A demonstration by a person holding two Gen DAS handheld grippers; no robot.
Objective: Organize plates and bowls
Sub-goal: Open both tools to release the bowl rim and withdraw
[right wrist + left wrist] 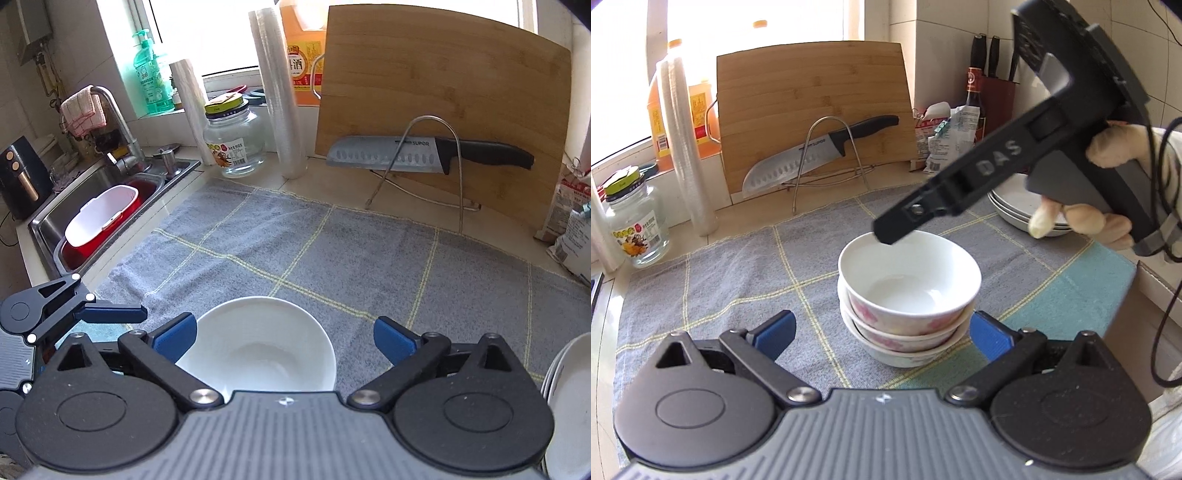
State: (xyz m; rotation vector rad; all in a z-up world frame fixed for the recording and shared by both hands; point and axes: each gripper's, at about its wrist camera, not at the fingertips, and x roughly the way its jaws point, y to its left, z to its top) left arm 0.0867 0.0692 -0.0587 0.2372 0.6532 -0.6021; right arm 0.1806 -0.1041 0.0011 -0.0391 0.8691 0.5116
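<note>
Step in hand, as judged: bowl stacking just finished; the top bowl (909,282) sits nested in the stack of bowls (905,332), three high, on the grey checked towel (731,280). All positions below are given relative to that stack.

Right gripper (282,338): released, jaws spread wide, nothing pressed between the blue pads (177,338). In the right wrist view the top bowl's rim lies between the jaws and slightly toward the left pad, which appears to sit against the rim; actual contact is hard to confirm from this angle. From the left wrist view one black finger of this gripper hangs over the far rim of the stack, and a gloved hand (1108,184) holds the handle.

Left gripper (882,334): also released, jaws wide, on the near side of the stack. Its right-hand pad (990,338) is just beside the middle bowl; the other pad stands well apart from the stack.

Stack of plates (1019,206): behind and right of the bowl stack, near the right gripper's handle.

Next move, as judged: lift the right gripper clear of the rim without tipping the top bowl, then check that both stacks sit square
</note>
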